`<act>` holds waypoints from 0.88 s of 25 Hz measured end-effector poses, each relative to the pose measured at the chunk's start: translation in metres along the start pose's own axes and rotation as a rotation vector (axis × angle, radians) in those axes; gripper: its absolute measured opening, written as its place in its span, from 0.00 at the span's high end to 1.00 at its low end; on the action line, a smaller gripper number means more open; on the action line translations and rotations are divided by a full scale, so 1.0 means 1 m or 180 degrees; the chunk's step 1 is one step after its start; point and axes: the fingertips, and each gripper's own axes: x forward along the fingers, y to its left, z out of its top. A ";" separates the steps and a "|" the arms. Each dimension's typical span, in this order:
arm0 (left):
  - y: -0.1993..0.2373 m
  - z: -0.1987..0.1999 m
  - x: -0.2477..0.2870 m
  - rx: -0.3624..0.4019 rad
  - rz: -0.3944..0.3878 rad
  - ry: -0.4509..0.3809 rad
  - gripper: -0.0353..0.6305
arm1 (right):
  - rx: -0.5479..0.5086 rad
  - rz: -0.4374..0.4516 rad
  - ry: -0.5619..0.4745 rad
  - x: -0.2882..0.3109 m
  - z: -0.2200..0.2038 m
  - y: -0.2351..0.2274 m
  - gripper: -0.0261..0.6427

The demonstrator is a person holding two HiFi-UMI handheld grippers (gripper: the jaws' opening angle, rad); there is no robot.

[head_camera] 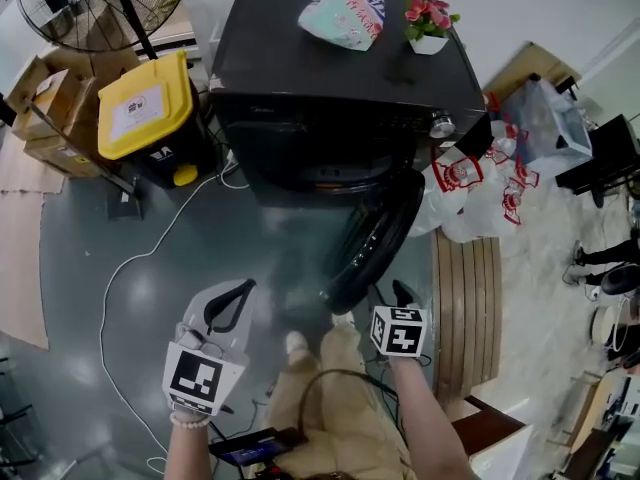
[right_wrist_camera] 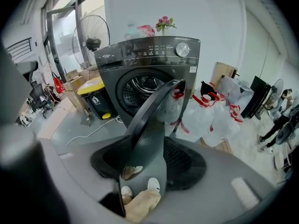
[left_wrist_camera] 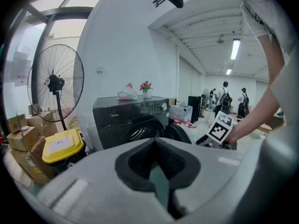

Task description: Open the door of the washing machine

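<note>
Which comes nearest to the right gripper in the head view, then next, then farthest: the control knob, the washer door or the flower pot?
1. Washer door: standing open, just up and left of the right gripper in the picture.
2. Control knob: at the right end of the washer's front panel.
3. Flower pot: on the washer's top, at the back right.

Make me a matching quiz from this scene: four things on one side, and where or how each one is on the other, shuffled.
1 washing machine door
2 yellow-lidded bin
3 potted flowers
4 left gripper

a on top of the machine
b swung open
c shut, empty
d on the floor beside the machine

Pairs: 1-b, 2-d, 3-a, 4-c
</note>
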 end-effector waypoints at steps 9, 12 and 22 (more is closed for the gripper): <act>-0.019 0.019 0.014 -0.0027 0.0060 0.0036 0.96 | -0.0118 -0.0148 0.0076 -0.024 -0.021 -0.054 0.64; -0.024 0.025 0.018 -0.0032 0.0088 0.0027 0.96 | -0.0146 -0.0137 0.0122 -0.028 -0.025 -0.067 0.64; -0.035 0.069 0.013 -0.0022 0.0308 -0.0272 0.96 | -0.0877 0.0374 -0.0430 -0.080 0.039 -0.056 0.78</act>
